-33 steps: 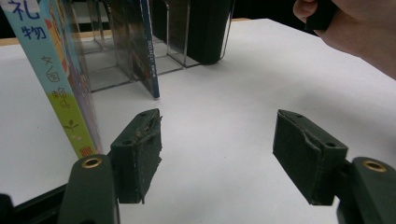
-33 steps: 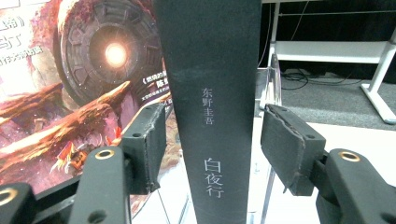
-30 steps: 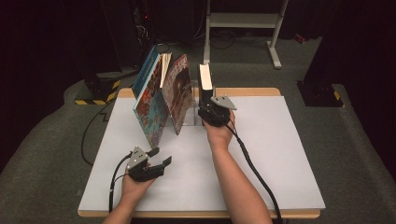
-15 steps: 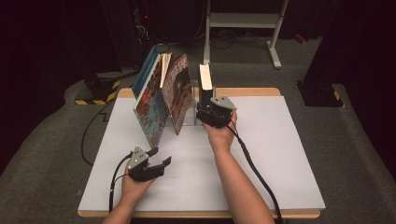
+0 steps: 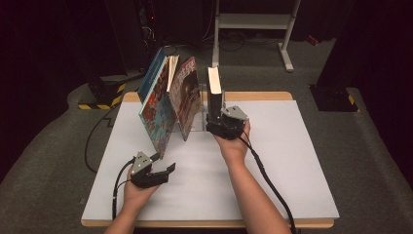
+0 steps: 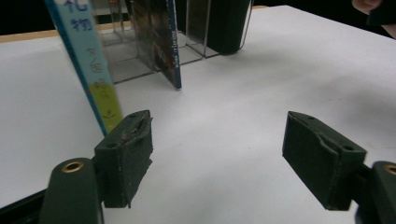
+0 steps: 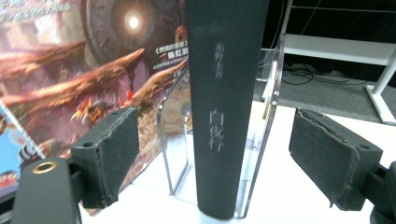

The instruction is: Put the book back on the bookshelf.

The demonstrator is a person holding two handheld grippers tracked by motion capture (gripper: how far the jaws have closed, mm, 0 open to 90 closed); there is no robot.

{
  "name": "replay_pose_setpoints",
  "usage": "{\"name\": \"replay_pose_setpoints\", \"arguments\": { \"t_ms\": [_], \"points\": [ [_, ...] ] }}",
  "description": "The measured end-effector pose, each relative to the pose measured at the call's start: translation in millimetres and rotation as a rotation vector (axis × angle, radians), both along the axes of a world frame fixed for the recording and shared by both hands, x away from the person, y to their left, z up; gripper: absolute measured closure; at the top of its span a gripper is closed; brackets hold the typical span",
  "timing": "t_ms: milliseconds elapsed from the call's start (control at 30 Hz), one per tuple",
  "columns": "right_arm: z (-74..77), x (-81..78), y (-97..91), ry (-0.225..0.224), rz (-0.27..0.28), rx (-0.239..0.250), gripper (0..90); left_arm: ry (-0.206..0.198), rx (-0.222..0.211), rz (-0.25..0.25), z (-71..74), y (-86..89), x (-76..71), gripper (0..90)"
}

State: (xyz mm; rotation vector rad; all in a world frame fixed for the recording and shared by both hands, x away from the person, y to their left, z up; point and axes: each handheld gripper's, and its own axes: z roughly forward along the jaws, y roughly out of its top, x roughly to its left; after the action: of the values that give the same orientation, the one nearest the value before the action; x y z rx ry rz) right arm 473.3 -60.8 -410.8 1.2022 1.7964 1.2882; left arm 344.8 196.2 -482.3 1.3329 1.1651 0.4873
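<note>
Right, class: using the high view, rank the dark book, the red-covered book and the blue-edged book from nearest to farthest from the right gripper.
1. Dark book: upright, straight ahead of the right gripper.
2. Red-covered book: leaning, to its left.
3. Blue-edged book: farthest left, leaning.

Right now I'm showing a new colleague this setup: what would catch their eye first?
Probably the colourful picture books leaning in a clear rack at the far side of the white table. Next, the dark book standing upright in that rack, with the right tool open around its spine, pads off it. The left tool sits open nearer the front edge.
</note>
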Motion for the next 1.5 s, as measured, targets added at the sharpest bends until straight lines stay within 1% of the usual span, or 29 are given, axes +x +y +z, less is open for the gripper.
{"name": "replay_pose_setpoints", "arguments": {
  "t_ms": [33,100,300,367,400,467,567,600,633,667,733,867,933,1000,1067,1100,1133,1167,1267,1333,1367,1433,1500],
  "points": [
    [-1.5,-1.6,-0.5,0.004,0.003,-0.007,15.0,0.003,0.006,0.002,-0.2,0.9,0.3,22.9],
    [-4.0,-3.9,-1.4,0.013,0.007,-0.016,14.6,0.008,0.002,0.014,-0.5,2.4,1.7,21.8],
    [-11.7,-16.5,-11.2,0.022,0.019,-0.023,14.2,0.017,0.024,0.029,-1.3,8.3,4.1,19.6],
    [-13.3,-22.7,-16.5,0.023,0.021,-0.025,14.1,0.019,0.019,0.033,-1.6,8.9,4.7,19.3],
    [-13.7,-24.8,-18.5,0.022,0.022,-0.025,14.1,0.020,0.027,0.035,-1.6,9.8,4.8,19.2],
    [-14.5,-31.3,-24.3,0.023,0.024,-0.023,14.1,0.020,0.035,0.038,-1.4,11.5,5.0,19.2],
    [-15.7,-42.6,-35.1,0.015,0.027,-0.025,14.1,0.015,0.030,0.054,-1.0,13.6,5.7,19.3],
    [-16.0,-45.3,-38.0,0.013,0.027,-0.025,14.1,0.014,0.038,0.057,-0.7,15.8,5.7,19.3],
    [-16.5,-49.8,-42.9,0.011,0.027,-0.024,14.1,0.009,0.024,0.067,-0.4,15.9,6.0,19.4],
    [-16.8,-52.4,-46.0,0.009,0.028,-0.024,14.1,0.007,0.031,0.070,-0.1,17.9,5.9,19.4],
    [-18.1,-59.5,-54.4,0.010,0.026,-0.023,14.0,0.003,0.030,0.084,0.5,21.4,6.1,19.5],
    [-23.8,-75.7,-76.9,0.012,0.023,-0.028,13.9,-0.002,0.027,0.121,1.6,30.8,6.3,19.6],
    [-26.6,-80.8,-85.5,0.016,0.019,-0.029,13.8,-0.002,0.032,0.135,2.2,36.5,5.9,19.6],
    [-30.9,-87.2,-97.9,0.021,0.009,-0.034,13.8,-0.006,0.025,0.156,2.8,41.6,5.3,19.7],
    [-35.5,-93.5,-111.5,0.023,-0.006,-0.037,13.8,-0.004,0.041,0.161,2.4,47.6,3.4,19.7],
    [-38.6,-97.2,-120.6,0.029,-0.016,-0.034,13.8,-0.009,0.032,0.167,2.2,49.0,2.6,19.6],
    [-40.4,-99.6,-126.0,0.035,-0.022,-0.029,13.8,-0.012,0.032,0.172,1.6,52.0,0.4,19.6],
    [-43.9,-103.6,-135.4,0.037,-0.033,-0.027,13.8,-0.012,0.035,0.176,1.0,53.7,-0.9,19.6],
    [-52.2,-113.7,-154.9,0.040,-0.064,-0.027,13.9,0.002,0.041,0.191,-1.7,59.5,-5.2,19.8],
    [-57.1,-119.5,-168.4,0.051,-0.083,-0.042,14.0,0.022,0.061,0.206,-3.4,65.6,-6.3,19.8],
    [-59.4,-122.2,-177.1,0.061,-0.096,-0.056,14.0,0.023,0.050,0.214,-3.4,67.3,-6.3,19.8],
    [-62.6,-127.1,-189.0,0.072,-0.118,-0.059,14.0,0.030,0.044,0.223,-2.8,72.5,-6.5,19.9],
    [-65.5,-132.0,-199.5,0.075,-0.140,-0.068,14.1,0.023,0.040,0.230,-2.1,74.3,-6.3,19.9]
  ]
}}
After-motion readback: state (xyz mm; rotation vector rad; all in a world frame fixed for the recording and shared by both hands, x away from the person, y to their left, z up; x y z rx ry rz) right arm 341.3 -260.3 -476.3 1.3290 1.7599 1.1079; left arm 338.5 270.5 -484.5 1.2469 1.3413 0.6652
